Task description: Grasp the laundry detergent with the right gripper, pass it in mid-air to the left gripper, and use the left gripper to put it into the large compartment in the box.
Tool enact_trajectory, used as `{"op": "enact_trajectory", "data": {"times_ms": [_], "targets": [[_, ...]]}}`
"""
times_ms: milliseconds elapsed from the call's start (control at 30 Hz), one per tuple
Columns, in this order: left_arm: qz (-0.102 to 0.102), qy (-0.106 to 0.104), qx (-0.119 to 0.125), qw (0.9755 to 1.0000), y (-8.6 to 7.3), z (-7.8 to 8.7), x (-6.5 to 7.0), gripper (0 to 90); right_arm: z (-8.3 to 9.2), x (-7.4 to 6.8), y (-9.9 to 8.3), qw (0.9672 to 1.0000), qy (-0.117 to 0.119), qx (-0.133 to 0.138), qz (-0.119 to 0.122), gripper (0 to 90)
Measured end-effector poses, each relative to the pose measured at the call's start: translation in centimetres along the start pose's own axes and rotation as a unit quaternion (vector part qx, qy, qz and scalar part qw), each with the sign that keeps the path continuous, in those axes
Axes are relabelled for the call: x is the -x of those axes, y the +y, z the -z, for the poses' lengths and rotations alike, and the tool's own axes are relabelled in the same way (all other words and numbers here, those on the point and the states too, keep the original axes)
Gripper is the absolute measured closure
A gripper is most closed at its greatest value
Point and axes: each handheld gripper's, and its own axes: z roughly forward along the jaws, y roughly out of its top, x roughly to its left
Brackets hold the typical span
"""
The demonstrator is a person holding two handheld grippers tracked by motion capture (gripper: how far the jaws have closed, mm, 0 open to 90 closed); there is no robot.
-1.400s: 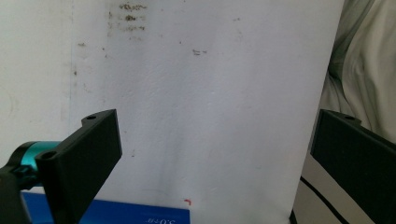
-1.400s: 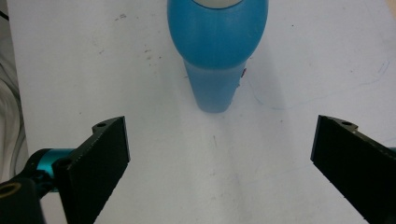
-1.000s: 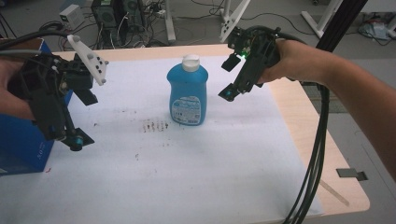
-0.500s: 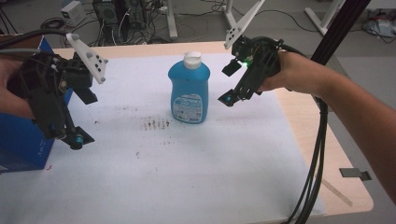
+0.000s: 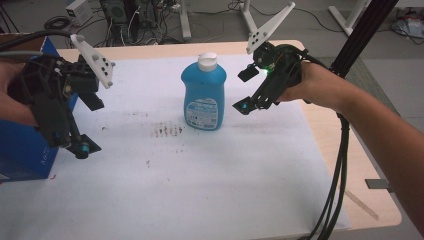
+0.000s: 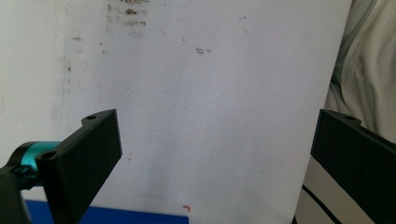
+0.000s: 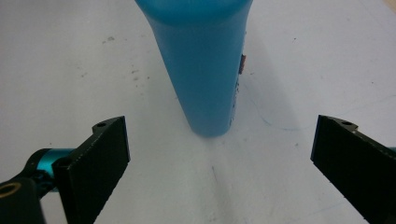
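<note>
One blue bottle (image 5: 202,95) is stood upright mid-bench (image 5: 320,130), faced by the wide-apart right gripper (image 5: 246,90); the left gripper (image 5: 89,127), likewise spread, is held beside a blue box (image 5: 22,155).

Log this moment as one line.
right gripper: open, beside upright blue plastic bottle, no contact | left gripper: open, empty, over white sheet

White sheet (image 5: 210,175) lies bare — only the blue bottle (image 5: 202,95) stands midway.
</note>
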Motion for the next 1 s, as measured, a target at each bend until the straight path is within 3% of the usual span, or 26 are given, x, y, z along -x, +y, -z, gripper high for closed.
{"op": "enact_trajectory", "data": {"times_ms": [200,567,1000], "targets": [[-0.002,-0.002,-0.002,1.0,0.0,-0.1,-0.1,1.8,-0.1,-0.1,-0.7,0.9992,-0.006,0.04,0.002,3.5],[0.005,-0.002,-0.001,1.0,-0.2,-0.2,-0.1,1.8,-0.9,-0.1,-1.3,0.9979,0.01,0.062,-0.013,3.5],[0.002,-0.002,-0.003,1.0,-0.2,-0.3,-0.3,1.8,-1.1,-0.1,-1.8,0.9959,0.011,0.088,-0.02,3.5]]}}
